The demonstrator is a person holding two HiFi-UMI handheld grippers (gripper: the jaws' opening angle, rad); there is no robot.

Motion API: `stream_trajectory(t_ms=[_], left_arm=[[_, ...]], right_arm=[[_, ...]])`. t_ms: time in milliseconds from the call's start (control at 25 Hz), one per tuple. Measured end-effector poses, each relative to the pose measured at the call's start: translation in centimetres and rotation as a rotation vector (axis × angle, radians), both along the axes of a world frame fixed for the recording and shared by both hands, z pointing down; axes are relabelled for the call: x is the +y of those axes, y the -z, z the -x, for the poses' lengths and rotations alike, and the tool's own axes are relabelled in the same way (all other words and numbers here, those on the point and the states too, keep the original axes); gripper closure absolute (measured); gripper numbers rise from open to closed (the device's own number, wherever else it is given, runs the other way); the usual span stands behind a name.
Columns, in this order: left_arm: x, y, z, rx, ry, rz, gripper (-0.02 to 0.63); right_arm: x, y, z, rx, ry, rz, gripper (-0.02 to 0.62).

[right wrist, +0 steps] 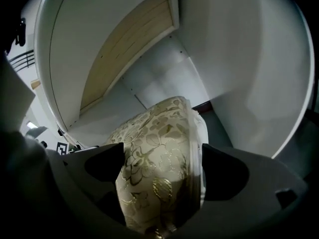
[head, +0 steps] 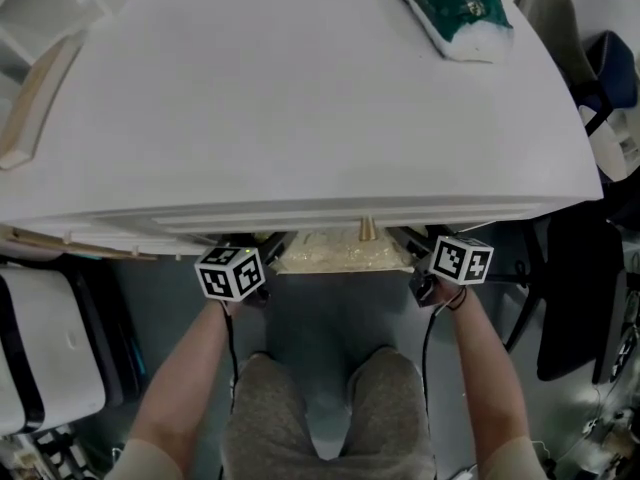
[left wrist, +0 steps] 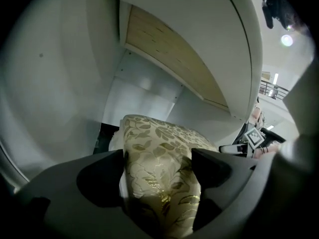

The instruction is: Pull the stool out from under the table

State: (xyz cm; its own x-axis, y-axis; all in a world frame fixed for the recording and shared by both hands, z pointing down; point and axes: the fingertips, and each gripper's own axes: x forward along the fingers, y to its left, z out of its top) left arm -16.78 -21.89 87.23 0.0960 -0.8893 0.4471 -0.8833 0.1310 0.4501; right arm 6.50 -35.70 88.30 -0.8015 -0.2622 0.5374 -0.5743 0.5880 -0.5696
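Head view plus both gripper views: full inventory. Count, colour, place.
table: 1, white, fills the upper head view
stool: 1, cream-gold floral cushion, tucked under the table's near edge
padded item: 1, green and white, table's far right
wooden board: 1, pale, left of table
case: 1, white, floor at left
dark object: 1, black, floor at right
left gripper: 1, dark, jaws open astride cushion
right gripper: 1, dark, same
legs: 2, grey trousers, bottom centre
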Motion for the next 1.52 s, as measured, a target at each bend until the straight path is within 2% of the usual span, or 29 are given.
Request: stream_trajectory(t_ms=[280, 360, 640, 920, 1240, 1520], left_arm=[[0.3, 0.2, 0.5, 0.041, 0.018, -0.041, 0.192], [0.4, 0.2, 0.4, 0.031, 0.010, -0.039, 0.192], [3.5, 0.2, -1.6, -0.012, -0.039, 0.006, 0.192], [9.3, 2.4, -4.5, 0.016, -0.067, 0.096, 0.192], [15.3, 9.7, -8.3, 0.062, -0.101, 0.148, 0.192], [18.7, 19.3, -10.9, 0.063, -0.094, 0.127, 0.192]], right_arm=[[0.3, -0.3, 0.2, -0.025, 0.000, 0.029, 0.120], [0.6, -0.3, -0.1, -0.026, -0.018, 0.033, 0.120], [5.1, -0.1, -2.7, -0.025, -0.062, 0.056, 0.121], [11.5, 2.1, -5.8, 0.033, -0.087, 0.144, 0.121], [18.5, 9.9, -10.1, 0.080, -0.119, 0.191, 0.121], [21.6, 19.8, -12.6, 0.081, -0.110, 0.159, 0.121]])
